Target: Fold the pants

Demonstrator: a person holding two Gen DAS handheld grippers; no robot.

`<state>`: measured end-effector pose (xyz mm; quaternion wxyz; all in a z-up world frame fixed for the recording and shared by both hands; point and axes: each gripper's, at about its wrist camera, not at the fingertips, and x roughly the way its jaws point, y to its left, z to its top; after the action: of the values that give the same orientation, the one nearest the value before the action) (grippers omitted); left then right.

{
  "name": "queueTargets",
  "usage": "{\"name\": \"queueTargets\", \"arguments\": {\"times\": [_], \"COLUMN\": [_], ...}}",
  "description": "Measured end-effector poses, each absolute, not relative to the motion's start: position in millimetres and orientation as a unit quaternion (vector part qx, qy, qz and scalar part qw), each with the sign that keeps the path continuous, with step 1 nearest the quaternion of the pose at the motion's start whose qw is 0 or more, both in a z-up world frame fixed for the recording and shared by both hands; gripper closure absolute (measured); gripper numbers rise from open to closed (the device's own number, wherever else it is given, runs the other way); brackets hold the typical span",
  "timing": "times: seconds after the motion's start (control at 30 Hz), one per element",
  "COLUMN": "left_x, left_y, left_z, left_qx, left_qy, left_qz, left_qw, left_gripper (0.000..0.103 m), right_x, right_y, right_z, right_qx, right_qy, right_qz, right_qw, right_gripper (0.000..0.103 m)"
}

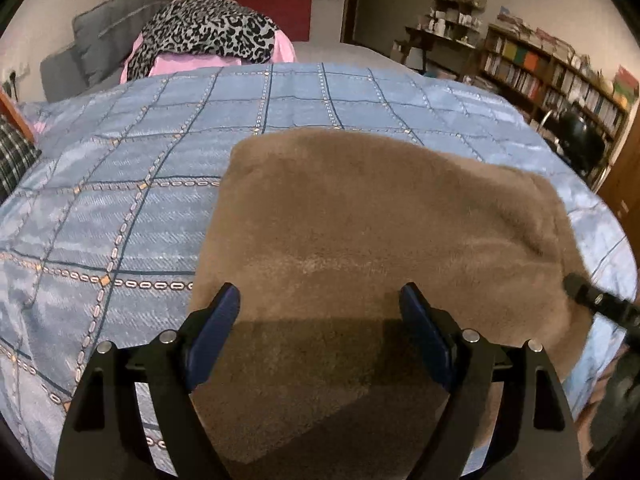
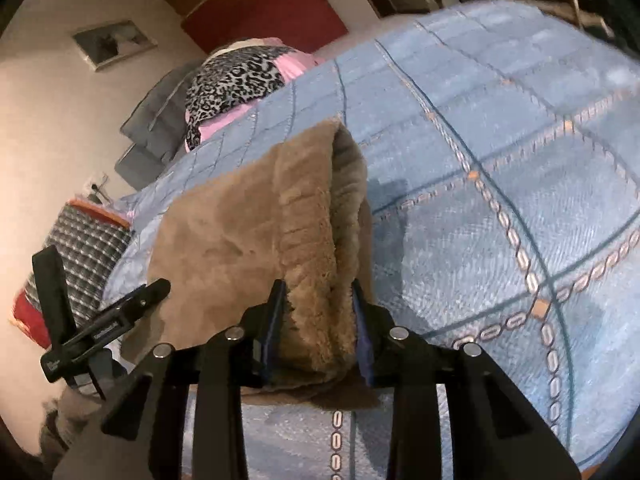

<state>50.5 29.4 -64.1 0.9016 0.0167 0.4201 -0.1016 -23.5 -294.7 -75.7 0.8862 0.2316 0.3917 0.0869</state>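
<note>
The brown fleece pants [image 1: 360,232] lie folded on the blue checked bedspread [image 1: 120,200]. My left gripper [image 1: 320,304] is open, its two blue pads wide apart just above the near part of the pants, holding nothing. My right gripper [image 2: 318,300] is shut on the thick folded edge of the pants [image 2: 248,240], fleece bunched between its fingers. The right gripper's tip [image 1: 592,298] shows at the pants' right edge in the left wrist view. The left gripper [image 2: 120,312] shows at the pants' left side in the right wrist view.
A leopard-print garment on pink cloth [image 1: 208,36] is piled at the far end of the bed. A grey cushion [image 1: 100,36] leans on the wall. Bookshelves [image 1: 552,80] stand right. A plaid item [image 2: 84,248] lies at the left.
</note>
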Motion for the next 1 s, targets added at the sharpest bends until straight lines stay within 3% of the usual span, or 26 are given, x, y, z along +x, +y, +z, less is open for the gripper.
{"name": "queueTargets", "arguments": {"times": [0.23, 0.5, 0.77, 1.0], "left_x": [49, 93, 158, 169], "left_y": [38, 43, 43, 32], "left_z": [-53, -30, -48, -73], "left_qx": [-0.008, -0.031, -0.083, -0.075], "left_qy": [0.425, 0.413, 0.461, 0.469], "left_qz": [-0.098, -0.089, -0.104, -0.093], "left_qw": [0.9, 0.906, 0.877, 0.875], "left_gripper": [0.019, 0.019, 0.019, 0.019], "right_x": [-24, 22, 62, 70], "right_y": [-291, -264, -254, -266], "right_z": [-28, -1, -37, -83], "right_qx": [0.171, 0.139, 0.123, 0.134], "right_qy": [0.331, 0.325, 0.367, 0.386], "right_qz": [0.06, 0.084, 0.073, 0.058], "right_qw": [0.926, 0.932, 0.919, 0.911], "right_gripper": [0.057, 0.057, 0.057, 0.055]}}
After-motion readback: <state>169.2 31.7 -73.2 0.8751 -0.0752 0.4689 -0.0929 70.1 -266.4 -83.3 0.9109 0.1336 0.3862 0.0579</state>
